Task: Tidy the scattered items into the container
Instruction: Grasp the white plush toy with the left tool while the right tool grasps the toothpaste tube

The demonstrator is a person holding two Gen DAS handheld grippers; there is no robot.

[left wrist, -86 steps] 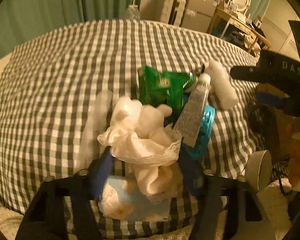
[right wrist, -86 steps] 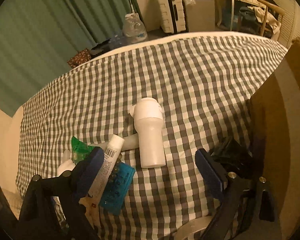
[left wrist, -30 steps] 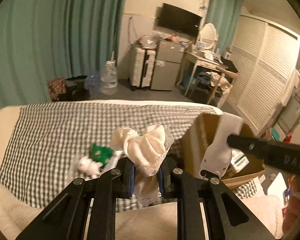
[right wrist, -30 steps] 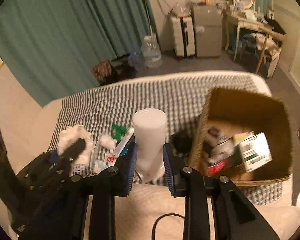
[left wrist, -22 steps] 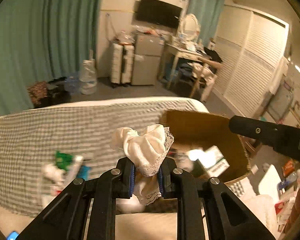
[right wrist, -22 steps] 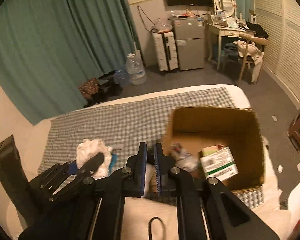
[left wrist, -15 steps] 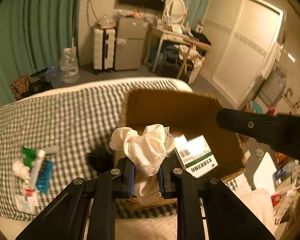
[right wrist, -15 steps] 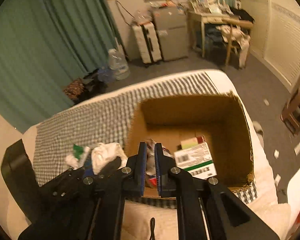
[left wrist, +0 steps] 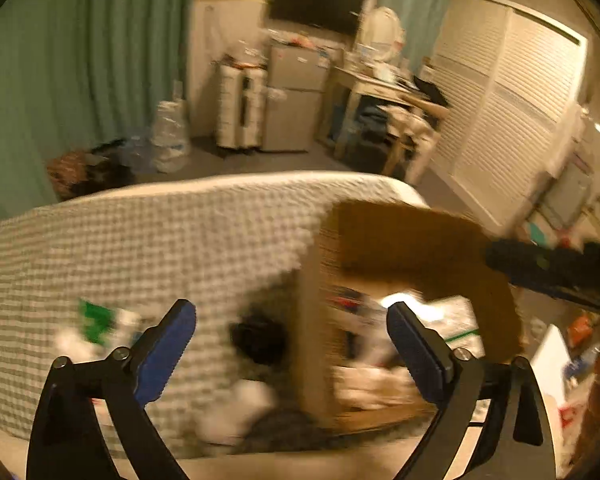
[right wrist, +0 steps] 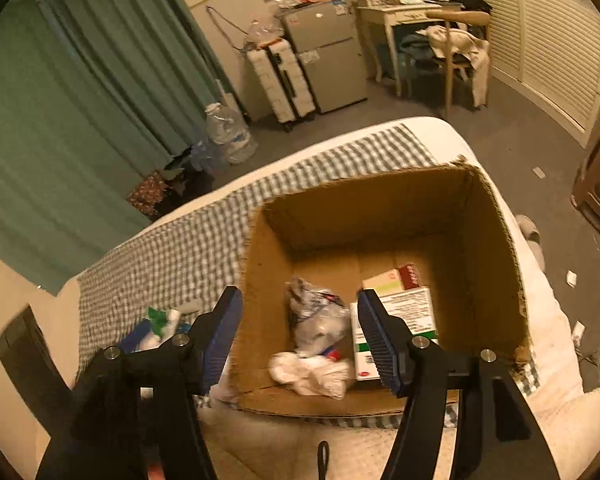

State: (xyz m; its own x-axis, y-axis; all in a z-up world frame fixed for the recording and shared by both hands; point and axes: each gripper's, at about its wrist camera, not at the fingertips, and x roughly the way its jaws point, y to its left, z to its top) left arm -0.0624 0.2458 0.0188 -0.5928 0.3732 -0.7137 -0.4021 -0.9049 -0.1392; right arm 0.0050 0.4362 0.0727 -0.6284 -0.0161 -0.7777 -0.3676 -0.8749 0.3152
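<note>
Both grippers hang over the bed, jaws wide apart and holding nothing. The right gripper [right wrist: 298,320] looks straight down into the box [right wrist: 496,248], where a white cloth [right wrist: 310,374] lies against the near wall beside a crinkled bag [right wrist: 316,312] and a carton [right wrist: 408,312]. The left gripper [left wrist: 290,334] sits blurred at the box's left edge. A green packet [left wrist: 94,320] lies on the checked cover [left wrist: 140,240].

No readable text from my end

I see print on the white carton [right wrist: 396,320] in the cardboard box [right wrist: 496,216] (too small to read).
</note>
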